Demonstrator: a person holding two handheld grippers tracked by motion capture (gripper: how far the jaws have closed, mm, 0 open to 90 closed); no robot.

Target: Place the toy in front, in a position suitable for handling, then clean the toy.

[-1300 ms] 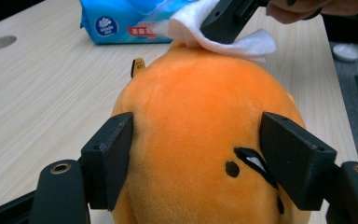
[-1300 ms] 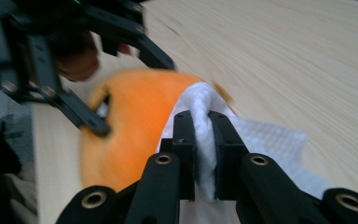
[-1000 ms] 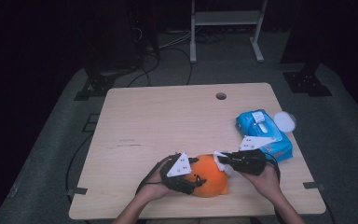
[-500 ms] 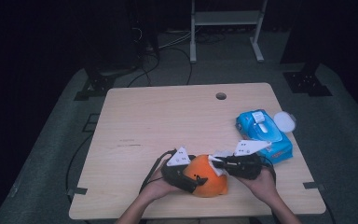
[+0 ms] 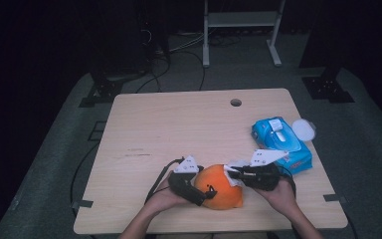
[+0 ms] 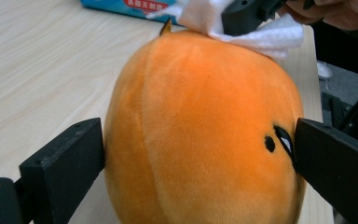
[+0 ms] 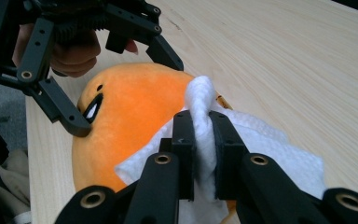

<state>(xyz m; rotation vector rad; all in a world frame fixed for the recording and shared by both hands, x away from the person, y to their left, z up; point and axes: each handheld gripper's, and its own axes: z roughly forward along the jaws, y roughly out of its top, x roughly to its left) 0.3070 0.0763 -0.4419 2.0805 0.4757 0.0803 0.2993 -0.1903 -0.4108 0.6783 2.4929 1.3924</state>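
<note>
An orange plush toy (image 5: 221, 186) with a small black eye lies near the table's front edge. My left gripper (image 5: 206, 191) straddles it from the left; its jaws have just been opening and now stand wide, one on each flank of the plush (image 6: 200, 130), resting against the fur without denting it. My right gripper (image 5: 231, 174) is shut on a white wipe (image 7: 200, 98), which is held against the top of the plush (image 7: 130, 107). The wipe (image 6: 261, 35) drapes over the toy's far side in the left gripper view.
A blue wipes packet (image 5: 281, 144) lies at the right of the wooden table (image 5: 179, 129), with a white round lid (image 5: 303, 129) beside it. A cable hole (image 5: 236, 102) sits near the far edge. Dark floor and stands surround the table.
The left gripper's jaws have spread wider around the plush. The right gripper with the wipe has shifted slightly left onto the toy's top. The plush has stayed put.
</note>
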